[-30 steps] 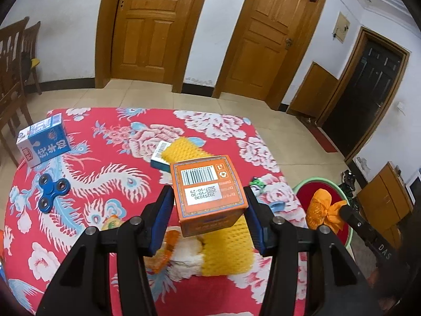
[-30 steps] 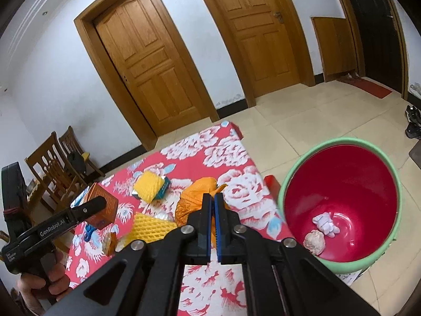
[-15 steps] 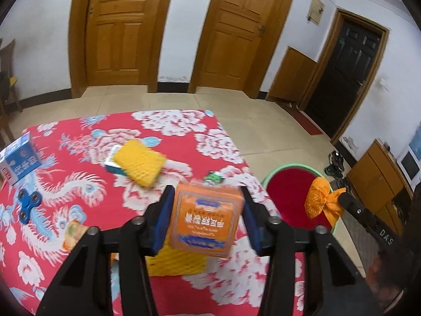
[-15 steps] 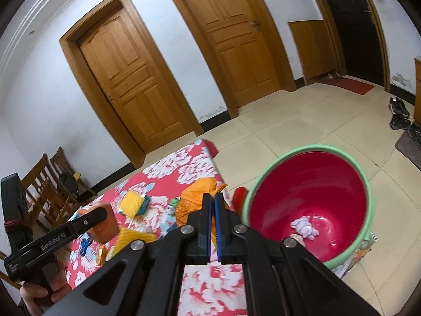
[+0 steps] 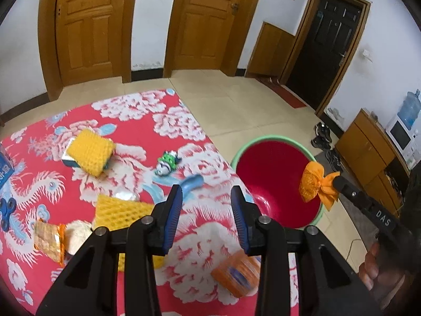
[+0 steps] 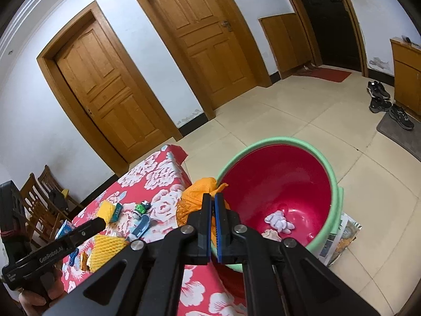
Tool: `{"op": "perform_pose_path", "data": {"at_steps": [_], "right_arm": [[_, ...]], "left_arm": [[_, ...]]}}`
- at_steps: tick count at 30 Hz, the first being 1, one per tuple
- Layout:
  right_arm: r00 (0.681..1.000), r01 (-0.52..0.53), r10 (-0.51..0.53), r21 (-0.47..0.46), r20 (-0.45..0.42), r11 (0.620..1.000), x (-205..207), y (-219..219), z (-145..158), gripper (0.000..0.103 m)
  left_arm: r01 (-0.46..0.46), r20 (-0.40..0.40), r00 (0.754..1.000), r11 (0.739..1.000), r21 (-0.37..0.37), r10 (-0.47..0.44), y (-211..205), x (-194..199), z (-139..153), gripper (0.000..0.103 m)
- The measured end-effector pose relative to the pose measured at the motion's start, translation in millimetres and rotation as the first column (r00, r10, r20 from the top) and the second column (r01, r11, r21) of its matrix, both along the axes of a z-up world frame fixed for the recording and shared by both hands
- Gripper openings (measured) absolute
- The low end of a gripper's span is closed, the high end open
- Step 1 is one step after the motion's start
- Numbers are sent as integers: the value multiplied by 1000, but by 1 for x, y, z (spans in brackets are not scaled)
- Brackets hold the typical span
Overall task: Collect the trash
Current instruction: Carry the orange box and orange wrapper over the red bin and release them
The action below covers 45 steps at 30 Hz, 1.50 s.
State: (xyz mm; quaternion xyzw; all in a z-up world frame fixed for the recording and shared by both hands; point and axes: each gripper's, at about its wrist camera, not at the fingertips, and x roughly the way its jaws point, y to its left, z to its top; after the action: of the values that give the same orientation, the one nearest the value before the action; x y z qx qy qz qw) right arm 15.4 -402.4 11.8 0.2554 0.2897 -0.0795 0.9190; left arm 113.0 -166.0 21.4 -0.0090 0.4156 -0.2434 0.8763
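Note:
My left gripper (image 5: 206,193) hangs over the red flowered tablecloth (image 5: 163,121); its jaws are closing with nothing between them. The orange box (image 5: 236,273) lies tilted on the cloth below its right finger, near the table's edge. My right gripper (image 6: 212,205) is shut on an orange mesh bag (image 6: 193,197), which also shows in the left wrist view as the orange mesh bag (image 5: 314,181) above the bin's near rim. The red bin with a green rim (image 6: 276,142) stands on the floor beside the table and holds white crumpled trash (image 6: 279,220).
On the cloth lie yellow foam nets (image 5: 90,150), a snack wrapper (image 5: 48,239), a green toy car (image 5: 167,162), a blue spinner (image 5: 6,212) and a blue carton (image 5: 5,169). Shoes (image 6: 386,102) and a mat sit on the tiled floor; chairs (image 6: 39,200) stand behind the table.
The orange box has dropped out of the left gripper onto the cloth, and the jaws have narrowed. Both grippers have swung right toward the bin, the orange bag along with the right one.

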Motion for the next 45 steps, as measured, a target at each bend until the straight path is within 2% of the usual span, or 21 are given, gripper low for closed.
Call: {"op": "perform_pose_path", "data": {"at_steps": [6, 13, 16, 20, 33, 37, 39, 45], "right_arm": [[1000, 5, -5, -3, 1, 1000, -10, 0, 0, 4], [1000, 21, -21, -1, 21, 1000, -29, -3, 4, 4], [999, 26, -26, -4, 26, 1000, -35, -2, 6, 4], [999, 33, -32, -8, 33, 999, -44, -3, 8, 4], [999, 21, -22, 10, 34, 1000, -52, 0, 9, 4], [999, 15, -16, 19, 34, 1000, -52, -1, 9, 4], [999, 12, -13, 21, 34, 1000, -53, 0, 8, 4], [999, 9, -10, 30, 34, 1000, -55, -2, 5, 4]], "left_arm": [[35, -51, 998, 999, 4, -35, -2, -13, -10, 44], [109, -54, 993, 994, 9, -109, -8, -37, -12, 58], [145, -38, 989, 989, 32, -144, -12, -49, -13, 66], [183, -22, 983, 980, 84, -181, -19, -62, -19, 70], [212, -44, 977, 963, 164, -207, -33, -66, -49, 71], [217, -70, 976, 963, 159, -208, -38, -63, -57, 71], [216, -91, 975, 967, 136, -205, -39, -60, -61, 63], [177, -110, 980, 980, 88, -167, -36, -55, -59, 62]]}}
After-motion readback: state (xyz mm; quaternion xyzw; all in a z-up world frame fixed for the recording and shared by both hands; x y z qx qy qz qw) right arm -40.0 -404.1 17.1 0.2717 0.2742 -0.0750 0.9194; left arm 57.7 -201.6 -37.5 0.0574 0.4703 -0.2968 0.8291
